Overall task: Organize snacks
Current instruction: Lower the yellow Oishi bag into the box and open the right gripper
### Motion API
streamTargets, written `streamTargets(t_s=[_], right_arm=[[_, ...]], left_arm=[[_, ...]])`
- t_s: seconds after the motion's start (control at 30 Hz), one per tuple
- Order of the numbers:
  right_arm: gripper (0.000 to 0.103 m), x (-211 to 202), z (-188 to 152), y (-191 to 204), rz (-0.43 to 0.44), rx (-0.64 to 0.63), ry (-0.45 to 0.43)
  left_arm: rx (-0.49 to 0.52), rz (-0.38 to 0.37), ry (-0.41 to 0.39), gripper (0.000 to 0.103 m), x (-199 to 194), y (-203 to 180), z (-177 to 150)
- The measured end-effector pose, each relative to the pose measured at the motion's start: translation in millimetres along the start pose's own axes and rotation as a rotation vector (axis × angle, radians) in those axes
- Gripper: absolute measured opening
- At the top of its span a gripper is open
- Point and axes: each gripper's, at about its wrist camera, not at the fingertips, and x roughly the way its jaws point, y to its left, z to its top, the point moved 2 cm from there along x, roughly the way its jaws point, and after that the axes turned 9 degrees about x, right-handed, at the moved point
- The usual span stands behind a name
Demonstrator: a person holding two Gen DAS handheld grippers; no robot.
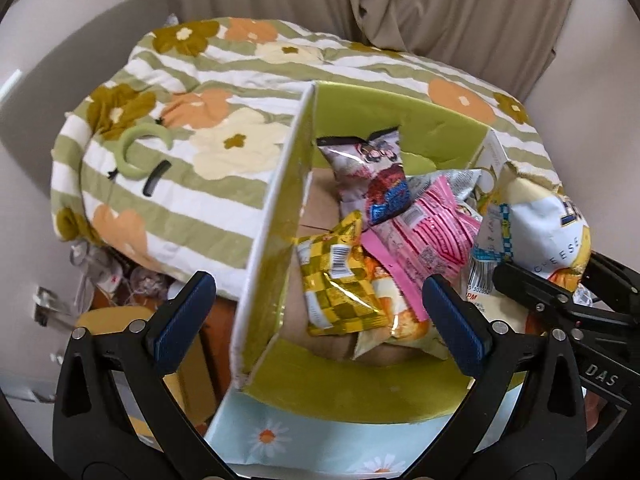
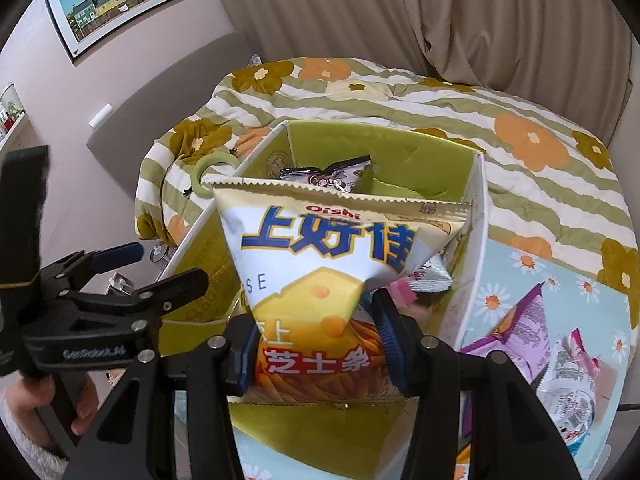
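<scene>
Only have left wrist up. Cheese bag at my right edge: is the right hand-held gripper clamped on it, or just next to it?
Observer: Clamped. The right hand-held gripper has its pads pinching the lower part of the cheese bag, one on each side.
Operator: Anything outside the box? I can't see past its right wall.
Observer: Yes. A purple packet and a white-and-pink packet lie on the daisy cloth, just right of the green box.
</scene>
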Motion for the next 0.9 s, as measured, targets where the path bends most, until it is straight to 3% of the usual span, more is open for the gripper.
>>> streamTargets(t_s=[0.13, 0.2, 0.23, 0.27, 0.57, 0.9], right_arm=[[0.053, 5.6, -6.4, 0.1, -0.008, 0.019, 0.005], [0.074, 5.6, -9.0, -1.5, -0.007, 0.023, -0.001], [0.091, 4.3, -12.1, -2.6, -0.007, 0.024, -0.012], [0.098, 3.2, -14.4, -3.2, -0.005, 0.024, -0.022], [0.098, -7.7, -32.2, -9.5, -0.050, 0.016, -0.042], [0.098, -50.1, -39.9, -1.6, -0.063, 0.039, -0.112]], left_arm=[[-0.009, 0.001, -0.008, 0.102, -0.4, 4.5, -3.1], [-0.013, -0.006, -0.001, 0.102, 2.1, 5.1, -6.2], [-0.013, -0.006, 0.002, 0.102, 3.2, 5.5, -8.5], [-0.014, -0.007, 0.005, 0.102, 4.2, 5.7, -10.9], [-0.004, -0.029, 0.018, 0.102, 2.4, 0.3, -26.7], [0.035, -0.045, -0.045, 0.102, -39.1, -9.2, -28.3]])
